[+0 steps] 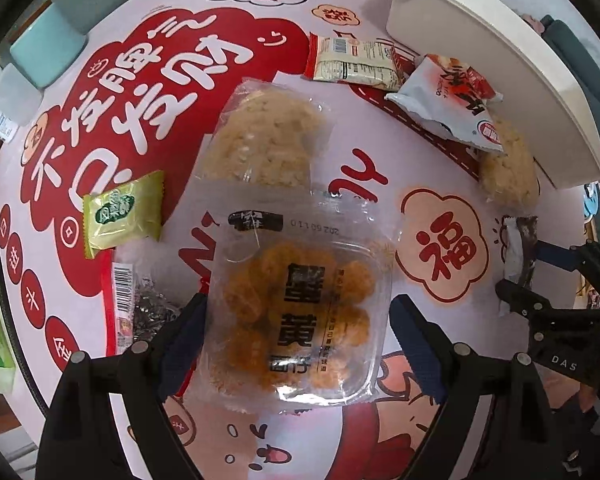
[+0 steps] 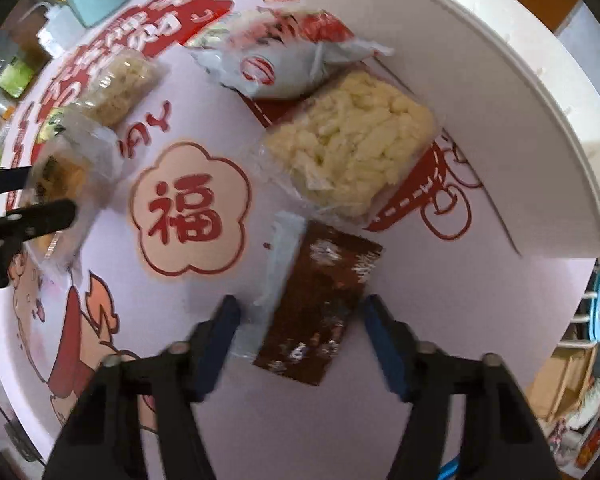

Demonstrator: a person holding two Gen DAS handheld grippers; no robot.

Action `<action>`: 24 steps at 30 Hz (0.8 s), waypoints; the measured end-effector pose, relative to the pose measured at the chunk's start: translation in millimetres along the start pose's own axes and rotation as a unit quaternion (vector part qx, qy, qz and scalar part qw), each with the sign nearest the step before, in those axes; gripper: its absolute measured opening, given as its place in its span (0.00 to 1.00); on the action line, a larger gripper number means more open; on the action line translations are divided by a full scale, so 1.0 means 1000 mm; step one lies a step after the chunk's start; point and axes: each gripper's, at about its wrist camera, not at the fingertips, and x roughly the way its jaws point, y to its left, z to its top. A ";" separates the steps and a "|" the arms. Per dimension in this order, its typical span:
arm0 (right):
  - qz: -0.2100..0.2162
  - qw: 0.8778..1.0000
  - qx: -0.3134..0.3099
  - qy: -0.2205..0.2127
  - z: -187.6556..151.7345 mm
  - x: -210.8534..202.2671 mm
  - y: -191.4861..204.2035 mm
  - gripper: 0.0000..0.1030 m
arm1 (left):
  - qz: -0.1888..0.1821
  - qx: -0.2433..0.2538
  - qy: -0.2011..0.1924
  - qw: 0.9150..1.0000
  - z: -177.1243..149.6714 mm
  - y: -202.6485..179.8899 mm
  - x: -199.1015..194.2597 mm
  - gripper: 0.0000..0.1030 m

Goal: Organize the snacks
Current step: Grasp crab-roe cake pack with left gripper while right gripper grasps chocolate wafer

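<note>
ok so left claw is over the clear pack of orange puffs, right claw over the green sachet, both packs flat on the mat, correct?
Not quite. The right claw is over a dark brown flat packet, as the right wrist view shows. The green sachet lies far off, beside the left claw and its clear pack of orange puffs. The rest holds.

black gripper [image 1: 300, 336] frames, navy blue finger pads [image 1: 186, 340], silver screws

Clear glossy plastic snack tray [image 1: 300, 320], shiny brown foil pkt [image 2: 320, 304], matt white bin [image 2: 460, 100]
</note>
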 end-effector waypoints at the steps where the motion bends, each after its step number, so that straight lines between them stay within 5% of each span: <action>1: 0.002 1.000 0.001 -0.001 0.001 -0.001 0.000 0.50 | 0.006 -0.001 0.005 1.000 0.001 -0.001 0.003 0.87; 7: 0.023 1.000 0.007 -0.002 0.000 -0.005 -0.011 0.42 | 0.082 0.035 0.027 0.996 -0.003 -0.020 0.025 0.87; 16: 0.064 0.998 0.007 0.003 -0.013 -0.014 -0.024 0.36 | 0.058 -0.032 0.004 0.998 -0.011 -0.018 0.000 0.74; 24: 0.079 0.995 -0.018 -0.060 -0.008 -0.068 -0.026 0.36 | 0.045 -0.098 -0.064 0.992 -0.048 -0.038 -0.063 0.73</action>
